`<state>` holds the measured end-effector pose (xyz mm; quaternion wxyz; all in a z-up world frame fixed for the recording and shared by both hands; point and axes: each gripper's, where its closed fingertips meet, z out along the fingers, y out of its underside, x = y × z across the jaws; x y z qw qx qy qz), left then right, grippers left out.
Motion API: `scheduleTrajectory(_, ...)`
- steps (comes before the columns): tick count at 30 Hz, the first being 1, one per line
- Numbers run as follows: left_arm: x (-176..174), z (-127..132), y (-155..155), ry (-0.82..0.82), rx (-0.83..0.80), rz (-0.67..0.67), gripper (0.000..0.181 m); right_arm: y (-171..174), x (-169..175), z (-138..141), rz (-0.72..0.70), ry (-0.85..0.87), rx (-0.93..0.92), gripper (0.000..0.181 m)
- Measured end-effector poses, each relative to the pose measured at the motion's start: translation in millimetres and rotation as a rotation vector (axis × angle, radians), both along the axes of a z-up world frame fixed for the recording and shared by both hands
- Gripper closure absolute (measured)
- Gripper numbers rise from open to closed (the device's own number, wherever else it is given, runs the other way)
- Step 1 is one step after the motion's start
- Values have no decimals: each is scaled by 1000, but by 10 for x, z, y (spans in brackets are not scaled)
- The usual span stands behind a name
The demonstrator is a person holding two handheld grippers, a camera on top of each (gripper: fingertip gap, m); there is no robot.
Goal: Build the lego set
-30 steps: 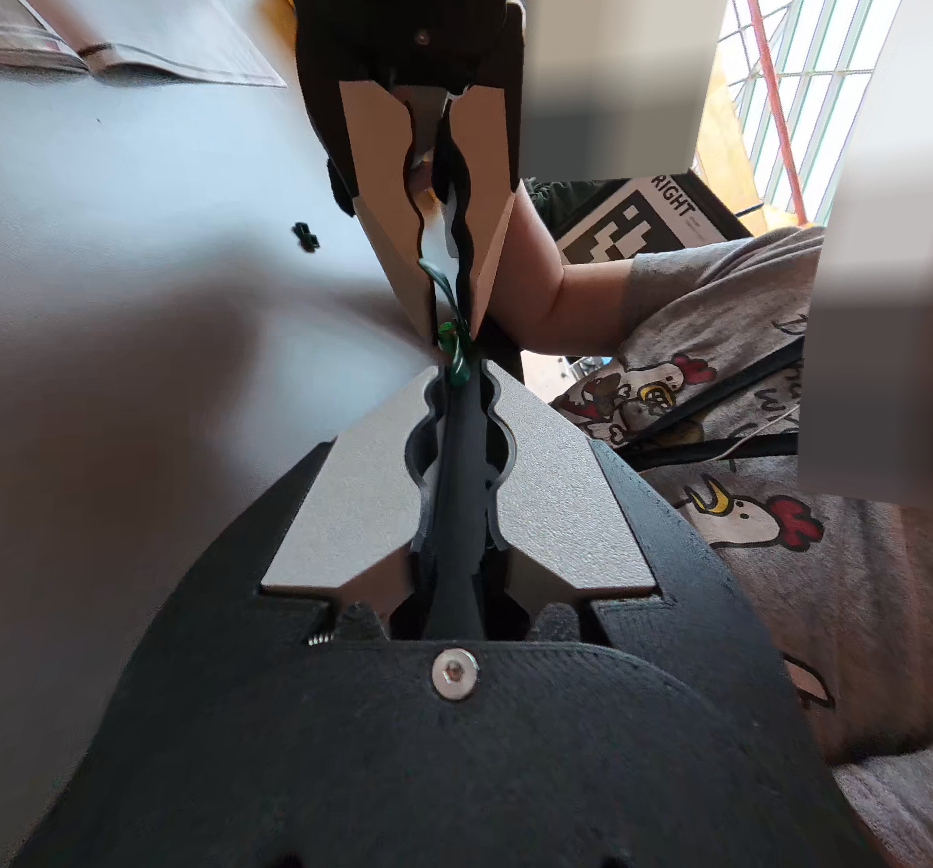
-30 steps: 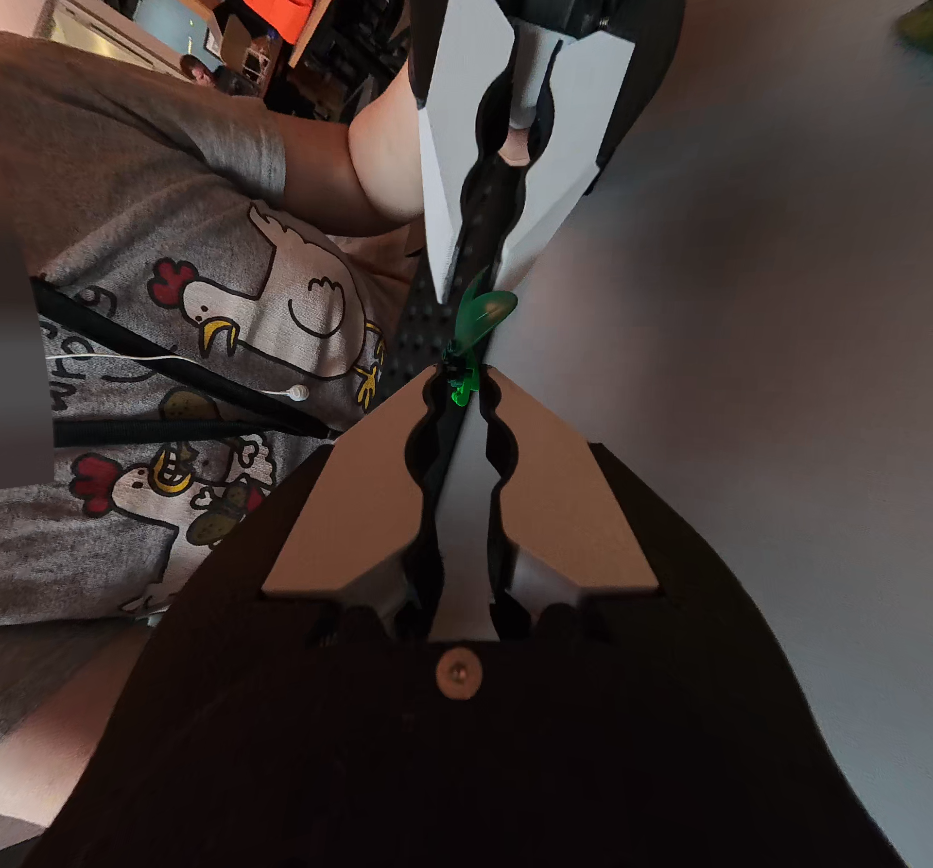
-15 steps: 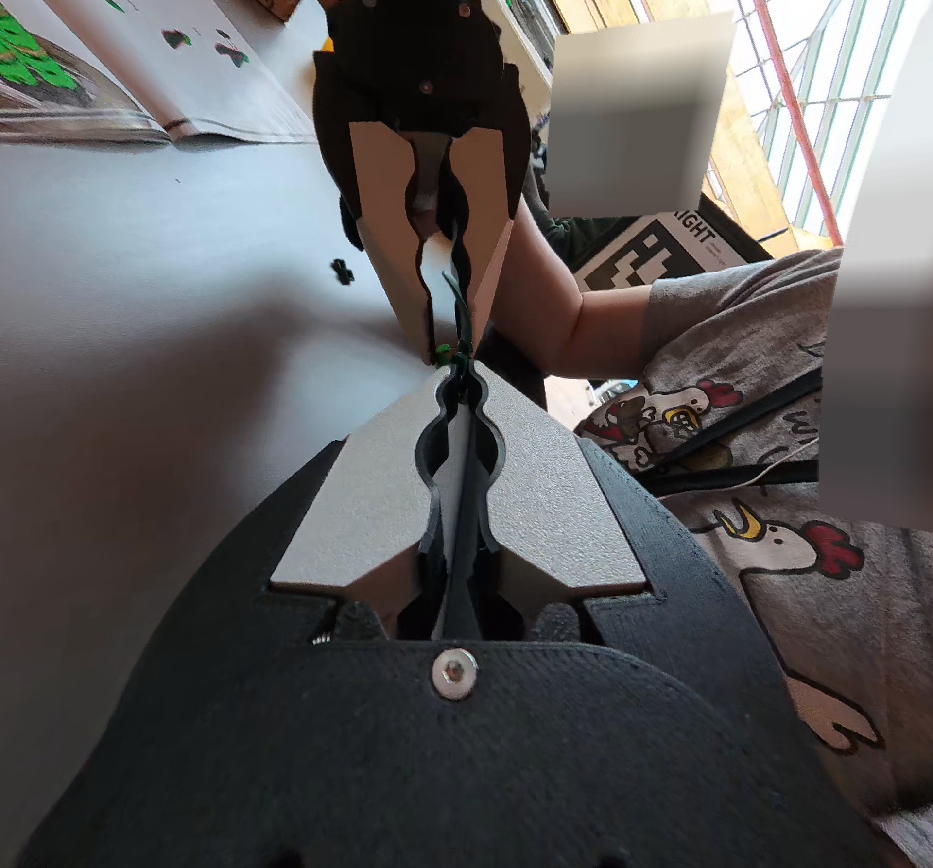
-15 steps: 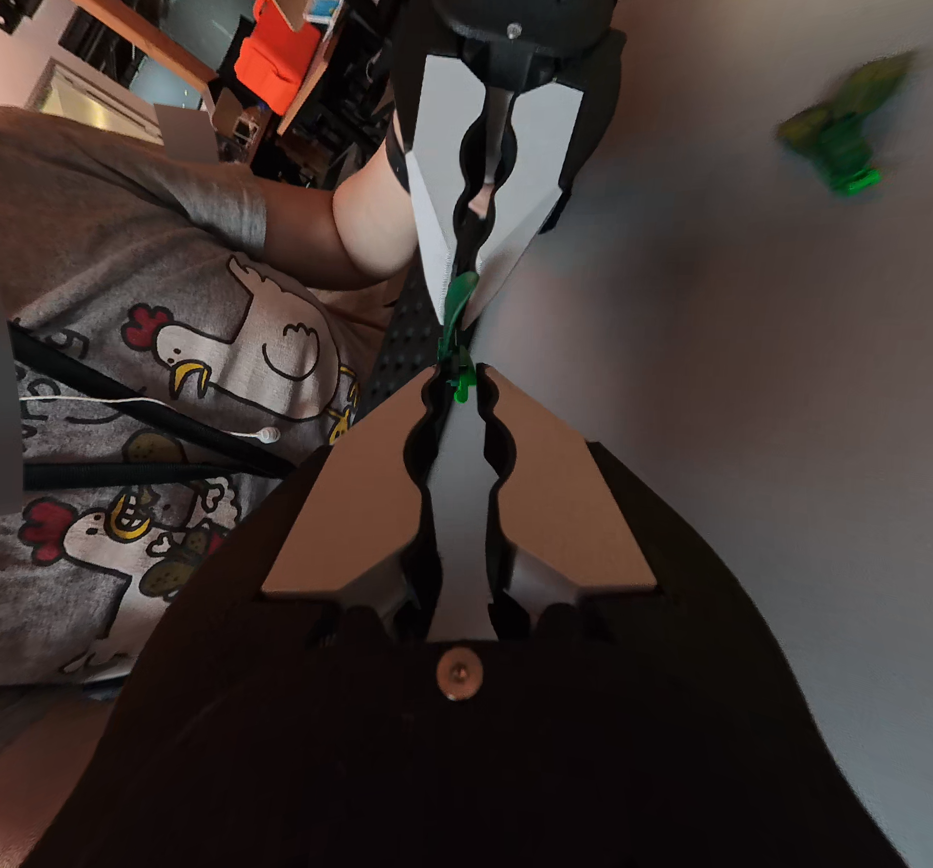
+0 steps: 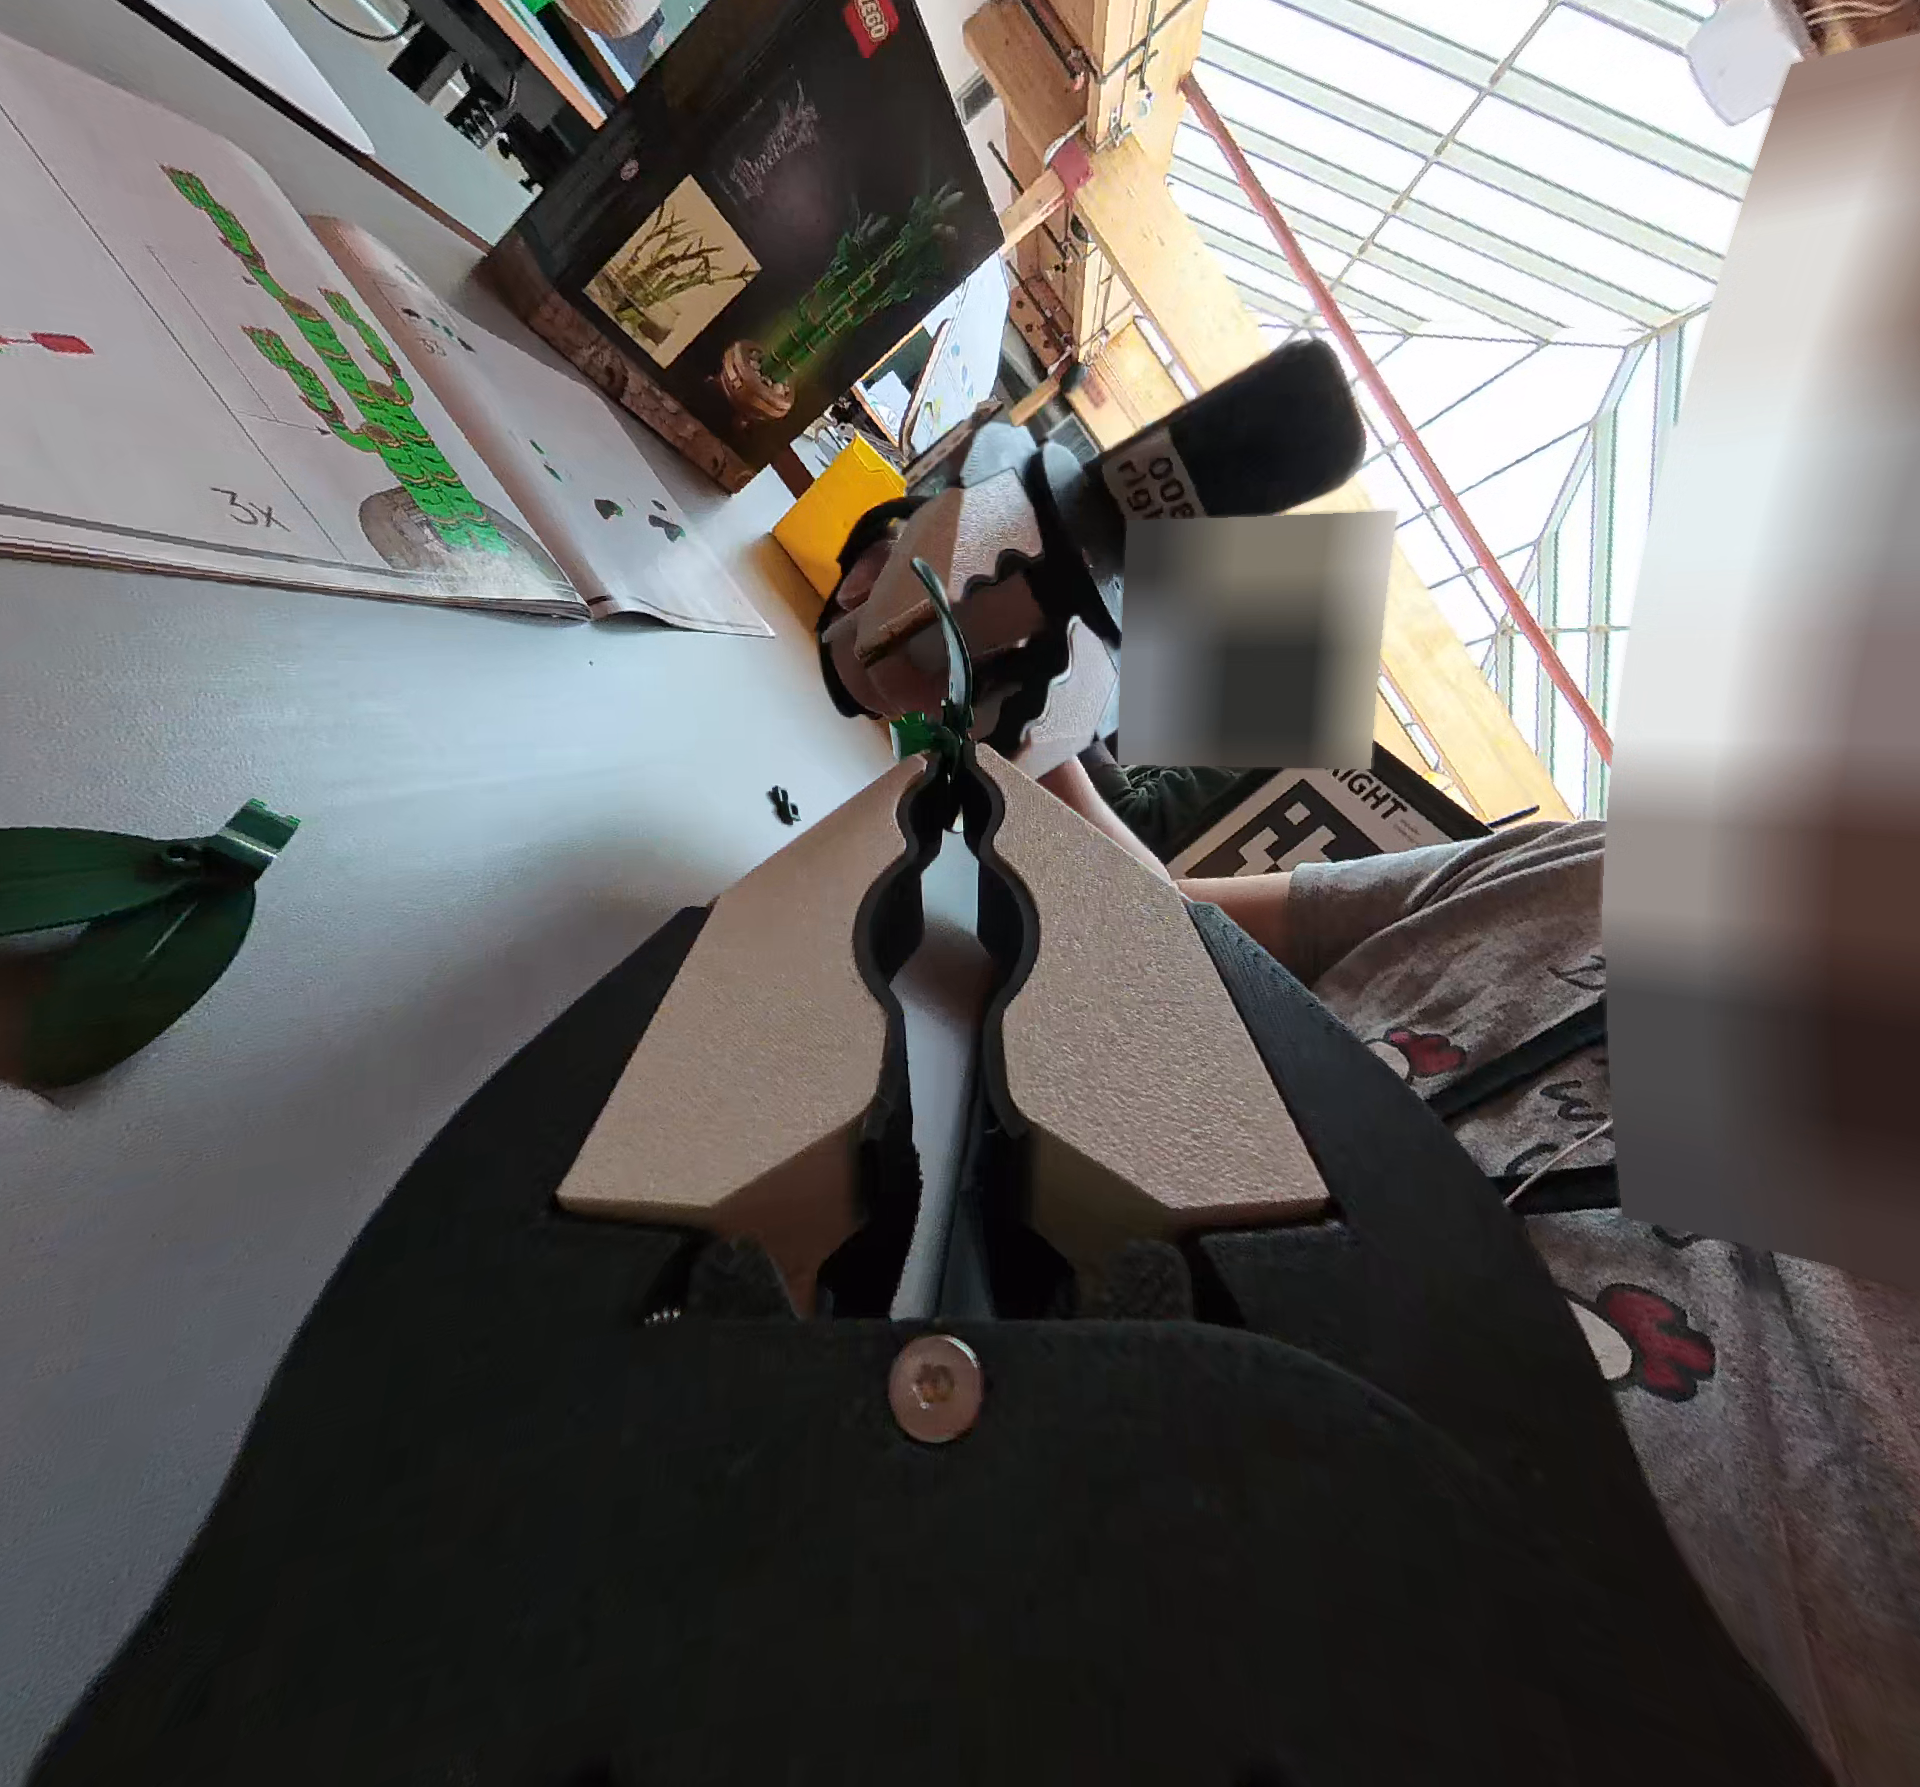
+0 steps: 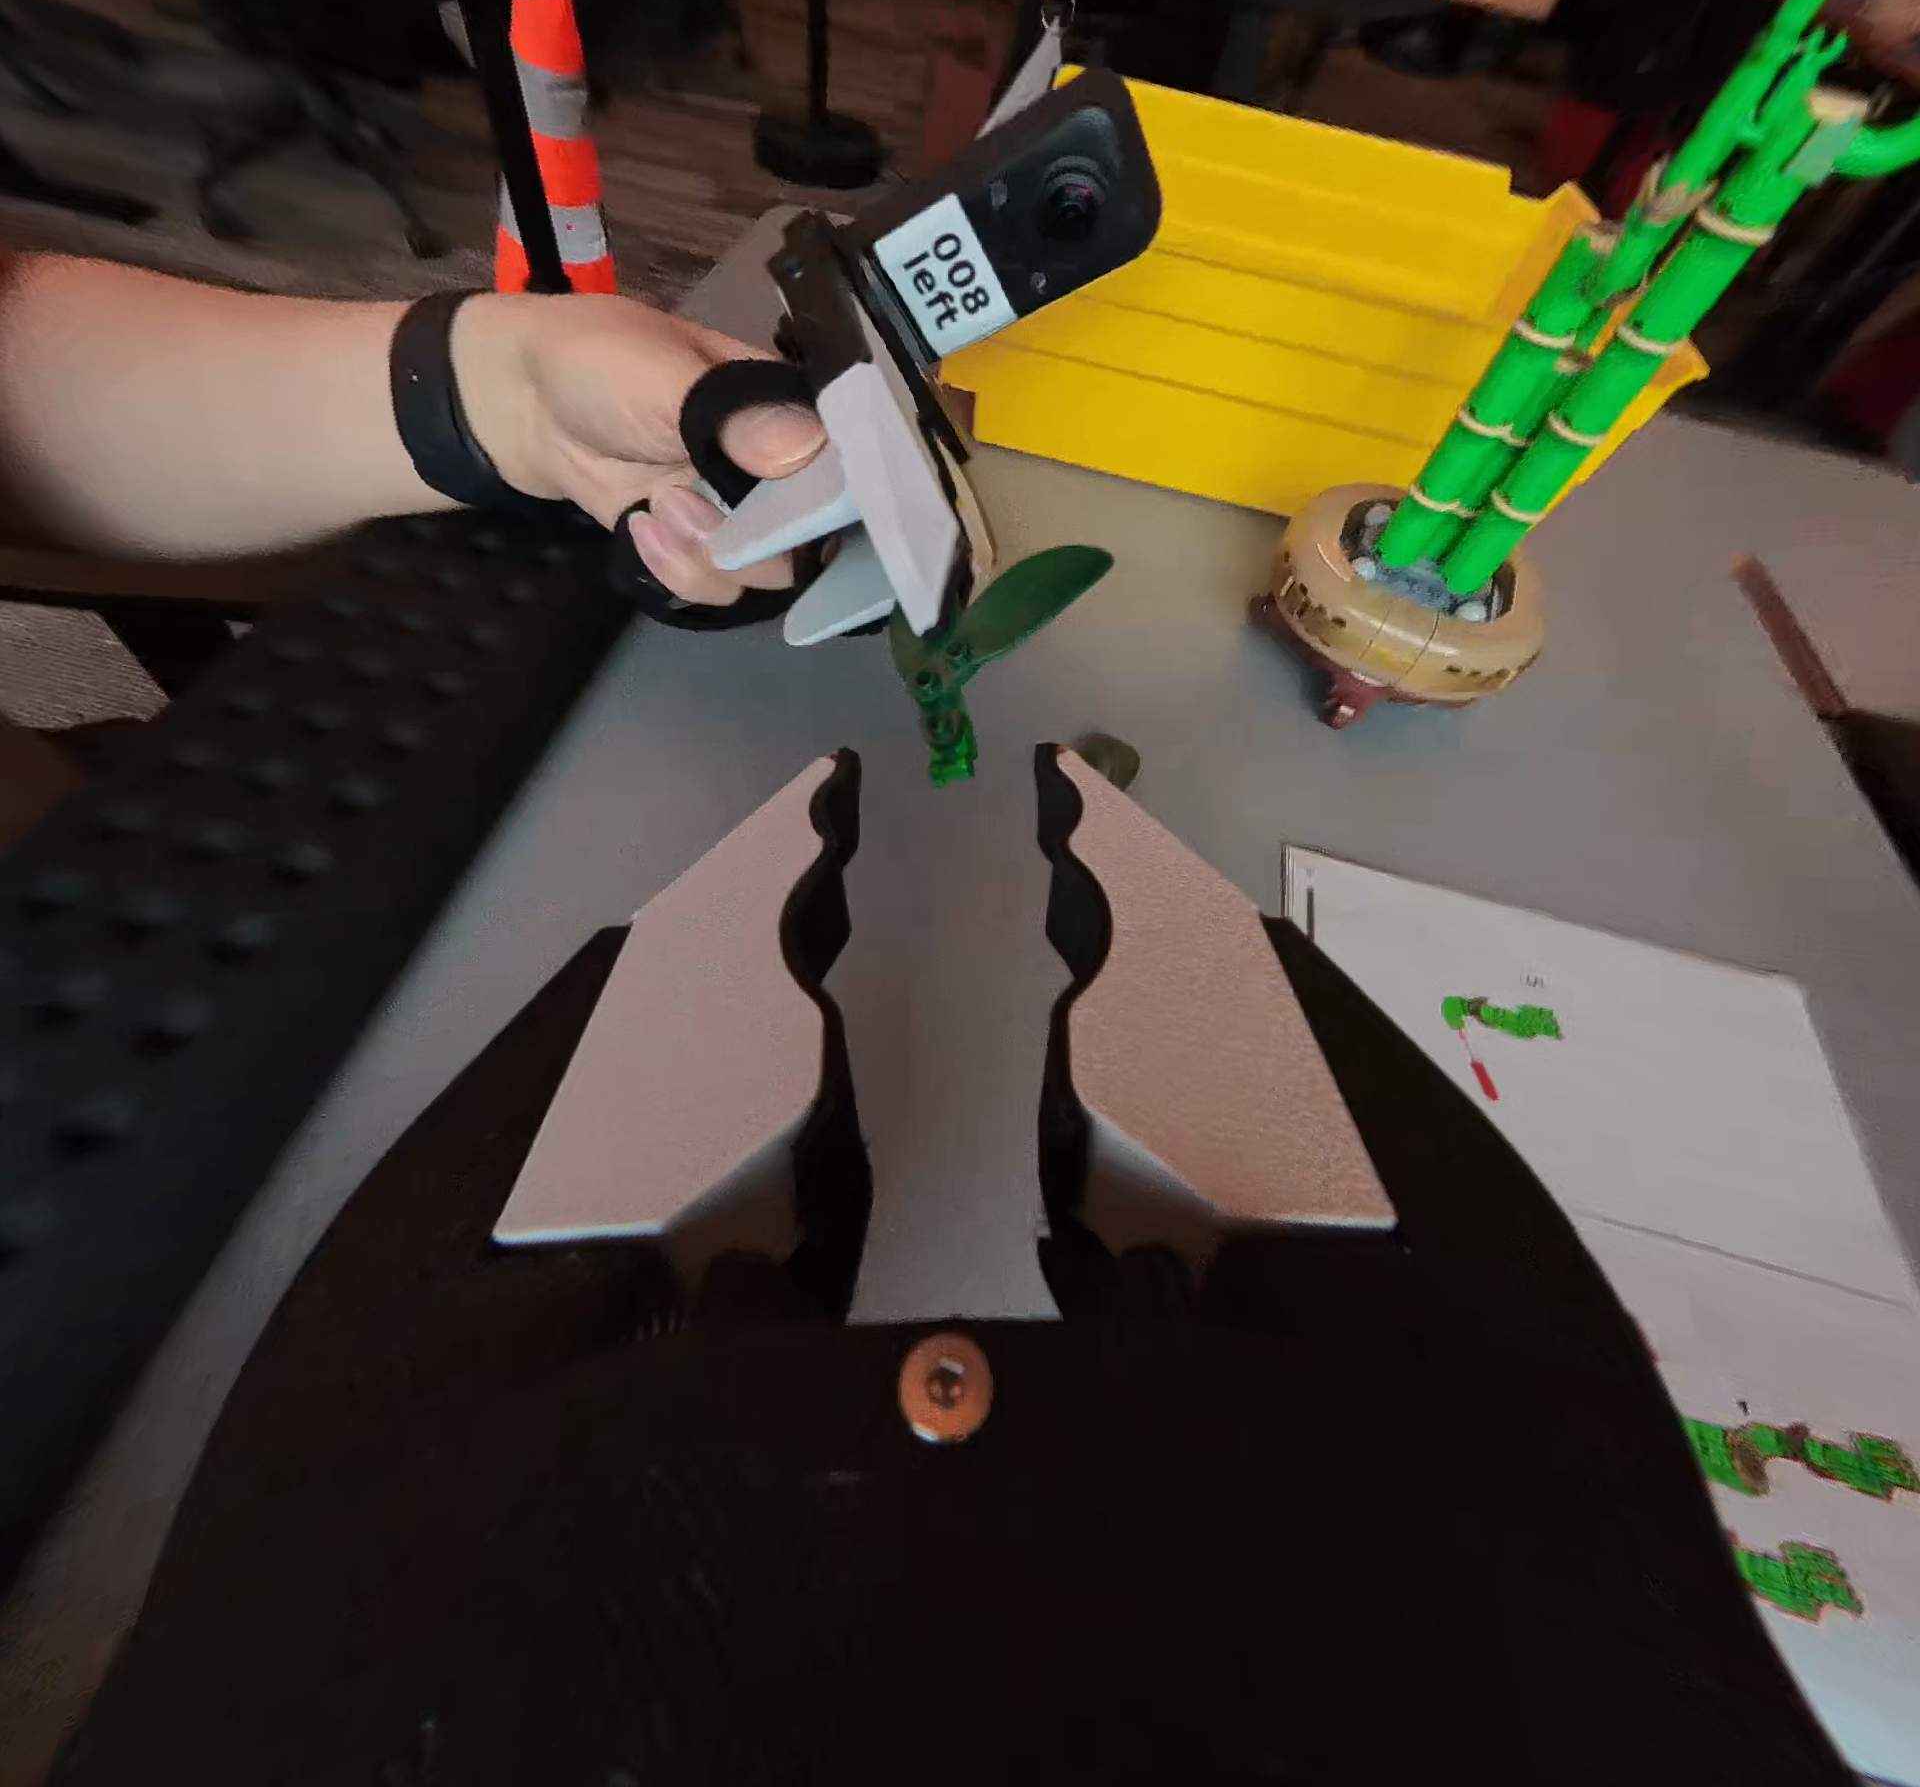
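Observation:
My left gripper [image 5: 951,776] is shut on a small green leaf piece [image 5: 953,667], held above the grey table [image 5: 468,750]. In the right wrist view the left gripper [image 6: 904,620] holds this leaf piece [image 6: 1023,594] by its upper end, with a bright green stem hanging below. My right gripper [image 6: 945,766] is open and empty, its tips on either side of the stem's lower end without touching it. Its fingers [image 5: 966,542] show just beyond the leaf in the left wrist view. The built green bamboo [image 6: 1538,387] stands in a tan pot [image 6: 1403,594] at the back right.
An open instruction booklet [image 5: 312,438] [image 6: 1558,1062] lies on the table. A dark green leaf [image 5: 114,927] and a tiny black piece [image 5: 784,802] lie loose. A yellow bin [image 6: 1247,335] and the set's box [image 5: 748,210] stand at the back. A person sits at the table's edge. Less than 4 cm separates the two grippers' tips. The tan pot [image 6: 1403,594] is about equally far from each gripper, around 20 cm. The built green bamboo [image 6: 1538,387] is about 20 cm from both grippers' fingertips.
My right gripper has opened, let go of the green piece and drawn back. My left gripper still holds the leaf piece. Both views have swung round.

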<state>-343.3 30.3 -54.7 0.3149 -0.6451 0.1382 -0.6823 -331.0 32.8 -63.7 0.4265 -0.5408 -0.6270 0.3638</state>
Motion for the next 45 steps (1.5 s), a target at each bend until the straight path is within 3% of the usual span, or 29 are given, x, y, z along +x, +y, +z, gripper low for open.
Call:
scheduleTrajectory(4, 10, -20, -10, 2, -14, -7, 181, -22, -46, -17, -10, -20, 62, 173)
scheduleTrajectory(10, 18, 6, -12, -20, -15, -10, 181, -31, -1, 3, 6, -41, 95, 175)
scheduleTrajectory(13, -107, 51, 110, 3, 43, 101, 167, -5, 125, -72, 31, -108, 99, 175)
scheduleTrajectory(19, -720, 424, 332, -80, 236, 477, 169, 28, 464, -170, 90, -196, 47, 175)
scheduleTrajectory(22, -888, 457, 359, -77, 260, 573, 173, -8, 583, -286, 126, -258, 9, 175)
scheduleTrajectory(31, -827, 463, 331, -96, 246, 523, 176, -30, 633, -552, 162, -299, -106, 175)
scheduleTrajectory(36, -813, 466, 316, -118, 231, 502, 178, -44, 650, -560, 175, -295, -124, 175)
scheduleTrajectory(45, -759, 458, 296, -115, 224, 475, 179, 76, 1385, -419, 78, -385, -260, 175)
